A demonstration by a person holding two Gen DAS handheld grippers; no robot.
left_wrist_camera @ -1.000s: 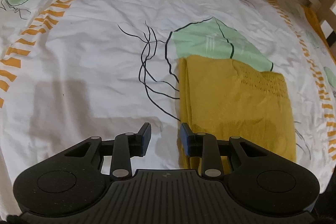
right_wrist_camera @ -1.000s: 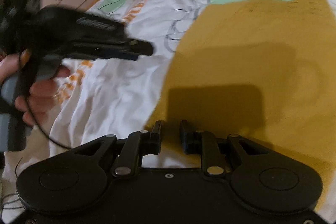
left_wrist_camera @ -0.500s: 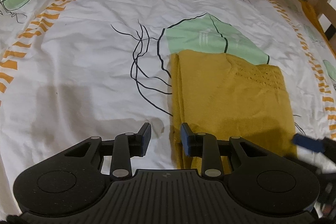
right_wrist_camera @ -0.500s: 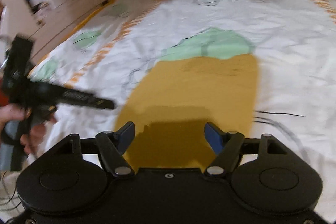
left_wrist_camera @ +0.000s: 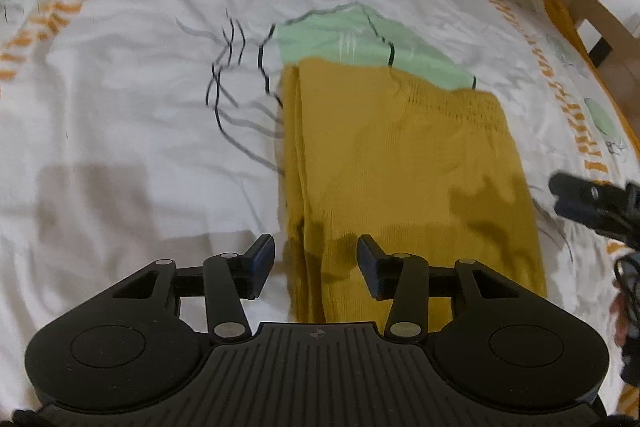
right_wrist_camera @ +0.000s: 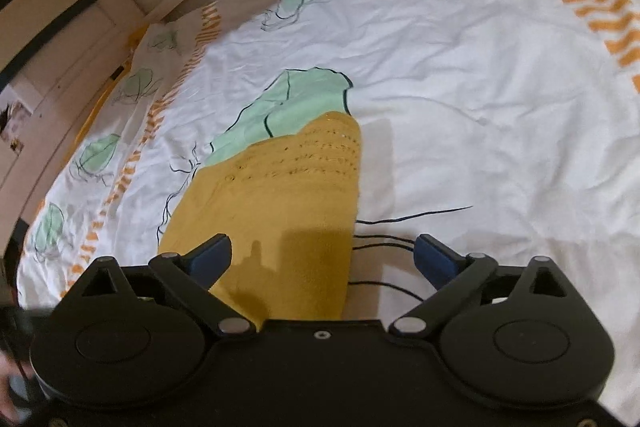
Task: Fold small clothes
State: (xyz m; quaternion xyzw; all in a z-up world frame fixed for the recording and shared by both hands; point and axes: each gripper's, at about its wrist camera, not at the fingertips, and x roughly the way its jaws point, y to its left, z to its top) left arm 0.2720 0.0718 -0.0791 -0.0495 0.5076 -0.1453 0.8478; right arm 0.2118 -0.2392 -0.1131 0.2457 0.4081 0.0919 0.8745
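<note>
A: On the bed, over the green leaf print, the mustard garment (left_wrist_camera: 404,179) lies as a narrow folded strip, long edges roughly parallel, knit-pattern end farthest from both cameras.

B: Tongs?

A: Left tongs (left_wrist_camera: 316,259) part-open, empty, straddling the strip's left folded edge near its close end. Right tongs (right_wrist_camera: 322,259) wide, empty, straddling the strip's right edge. Whether any tip touches cloth, I cannot tell.

B: Risks from here?

A: First: the left edge shows stacked layers. A shallow pinch would likely catch only the top ply, and lifting would peel the earlier fold apart. Second: the sheet (left_wrist_camera: 140,87) is loose and wrinkled under the strip; a deep bite could take bedding along with the garment and drag the whole strip.

B: And timing between the two?

A: Uneven lift, I judge, skews the next fold, so the near end lands crooked on the knit end. The right wrist view is also motion-blurred, so placement there is uncertain.
</note>
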